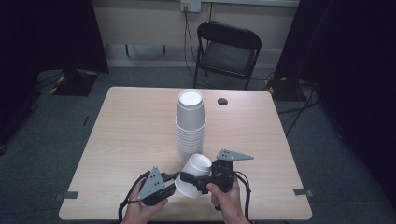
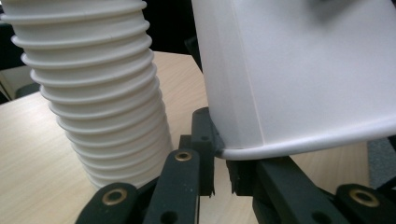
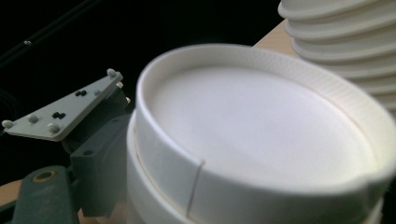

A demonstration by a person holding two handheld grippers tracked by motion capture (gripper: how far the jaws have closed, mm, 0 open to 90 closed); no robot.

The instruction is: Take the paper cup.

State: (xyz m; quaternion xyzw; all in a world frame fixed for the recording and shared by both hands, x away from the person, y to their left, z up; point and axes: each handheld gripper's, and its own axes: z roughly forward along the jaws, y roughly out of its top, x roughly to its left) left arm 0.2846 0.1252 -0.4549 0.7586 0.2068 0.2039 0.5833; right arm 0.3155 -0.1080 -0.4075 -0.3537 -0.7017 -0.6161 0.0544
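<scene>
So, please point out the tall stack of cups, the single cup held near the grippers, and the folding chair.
Stack of cups (image 1: 190,122), high view: side wall of the upper cups.
Single cup (image 1: 192,175), high view: its side wall, between the two grippers.
Folding chair (image 1: 227,56), high view: the seat.

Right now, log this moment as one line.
left gripper: shut on cup rim | right gripper: at cup, grip unclear | cup: tilted, beside stack | table
</scene>
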